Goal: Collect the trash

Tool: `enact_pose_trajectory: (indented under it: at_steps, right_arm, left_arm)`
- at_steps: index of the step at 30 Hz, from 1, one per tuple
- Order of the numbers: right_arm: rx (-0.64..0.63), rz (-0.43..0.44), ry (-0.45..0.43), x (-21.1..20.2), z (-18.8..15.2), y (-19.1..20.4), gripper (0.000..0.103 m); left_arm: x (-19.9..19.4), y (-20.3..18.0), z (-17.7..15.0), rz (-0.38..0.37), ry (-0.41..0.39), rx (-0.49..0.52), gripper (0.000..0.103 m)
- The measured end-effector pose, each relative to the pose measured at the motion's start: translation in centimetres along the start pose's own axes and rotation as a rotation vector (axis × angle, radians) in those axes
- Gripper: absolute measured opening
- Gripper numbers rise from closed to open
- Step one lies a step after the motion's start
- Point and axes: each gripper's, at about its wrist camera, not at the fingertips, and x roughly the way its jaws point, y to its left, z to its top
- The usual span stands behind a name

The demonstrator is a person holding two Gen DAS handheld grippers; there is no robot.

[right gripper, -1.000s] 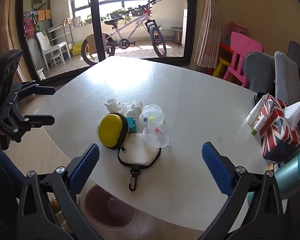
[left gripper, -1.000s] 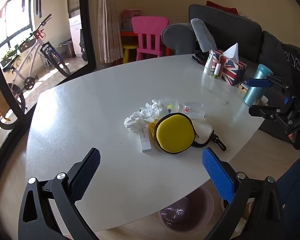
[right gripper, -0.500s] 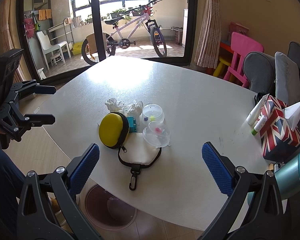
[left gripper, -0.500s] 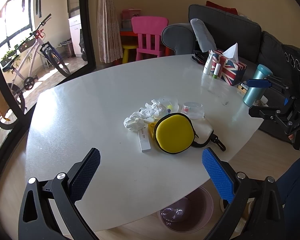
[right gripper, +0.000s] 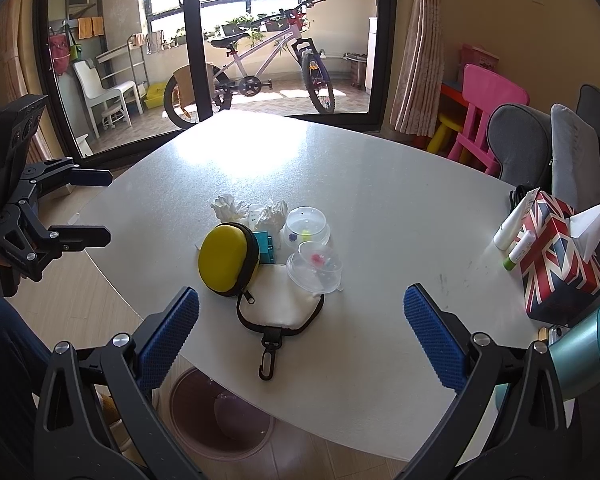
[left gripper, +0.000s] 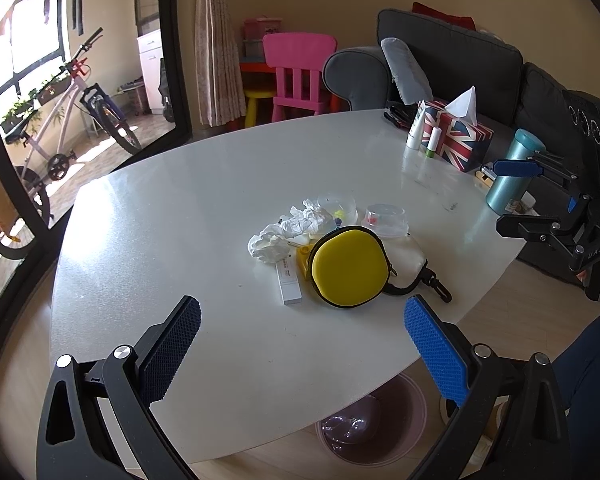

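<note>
Crumpled white tissues (left gripper: 288, 228) (right gripper: 230, 206) lie mid-table beside two clear plastic cups (left gripper: 384, 218) (right gripper: 314, 266), a yellow round case (left gripper: 350, 268) (right gripper: 228, 258) and a white stick-shaped box (left gripper: 289, 282). A pink trash bin (left gripper: 374, 420) (right gripper: 220, 412) stands on the floor under the table's near edge. My left gripper (left gripper: 300, 336) is open and empty, above the near table edge. My right gripper (right gripper: 300, 326) is open and empty, short of the case. Each gripper shows in the other's view: the right one (left gripper: 540, 196), the left one (right gripper: 72, 204).
A Union Jack tissue box (left gripper: 456, 136) (right gripper: 560, 256), small tubes (left gripper: 416, 132) and a teal bottle (left gripper: 512, 172) (right gripper: 584, 344) stand at the table's right end. A grey sofa (left gripper: 460, 52), a pink chair (left gripper: 300, 72) and a bicycle (right gripper: 260, 68) lie beyond.
</note>
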Motion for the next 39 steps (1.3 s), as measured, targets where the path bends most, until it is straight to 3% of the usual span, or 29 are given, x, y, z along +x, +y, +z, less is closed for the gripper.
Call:
enact_pose_trajectory:
  at_steps: [11, 24, 27, 39]
  right_arm:
    - [0.004, 0.002, 0.001, 0.0, -0.2, 0.0, 0.1]
    - [0.02, 0.011, 0.01, -0.1, -0.7, -0.6, 0.1]
    - [0.022, 0.011, 0.013, -0.1, -0.8, -0.8, 0.1]
    - [0.042, 0.01, 0.025, -0.6, -1.7, -1.9, 0.1]
  left_arm:
    - [0.0, 0.2, 0.2, -0.005, 0.001, -0.004, 0.097]
    - [3.4, -0.7, 1.9, -0.031, 0.069, -0.043, 0.097]
    - [4.1, -1.0, 2.3, -0.019, 0.049, -0.033, 0.097]
    - [9.1, -1.5, 3.4, -0.034, 0.204, -0.116, 0.097]
